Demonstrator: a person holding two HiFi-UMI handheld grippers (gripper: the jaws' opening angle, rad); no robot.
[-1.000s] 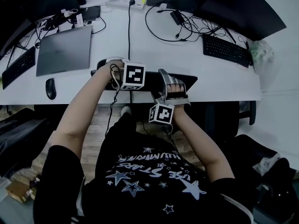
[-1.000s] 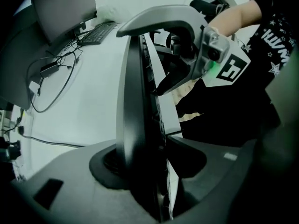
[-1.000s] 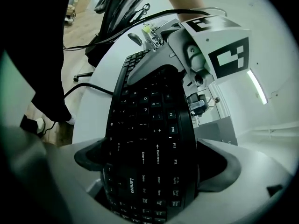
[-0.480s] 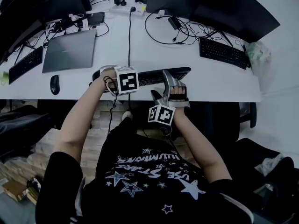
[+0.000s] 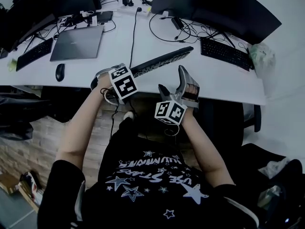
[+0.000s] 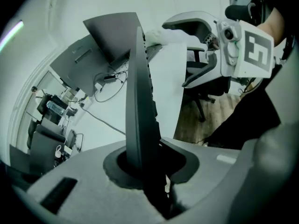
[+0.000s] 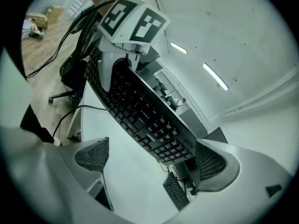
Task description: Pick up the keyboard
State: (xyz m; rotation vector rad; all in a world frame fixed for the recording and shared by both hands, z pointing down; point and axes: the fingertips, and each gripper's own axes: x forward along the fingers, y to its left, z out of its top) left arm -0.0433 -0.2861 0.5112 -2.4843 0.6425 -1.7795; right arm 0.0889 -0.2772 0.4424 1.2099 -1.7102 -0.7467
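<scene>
The white desk (image 5: pixel 224 80) is bare along its front edge, and over it the black keyboard (image 5: pixel 159 61) hangs tilted, right end high and free. The left gripper (image 6: pixel 145 166), jaws just closed, clamps its left end, which the marker cube (image 5: pixel 121 82) hides in the head view; the right gripper (image 7: pixel 154 160) gapes empty nearby.

white desk (image 5: pixel 228 82) | wood-plank floor (image 5: pixel 38 142) | office chair (image 6: pixel 198 107) | ceiling strip lights (image 7: pixel 215 77) | dark monitors (image 5: pixel 228 8) on desk
</scene>
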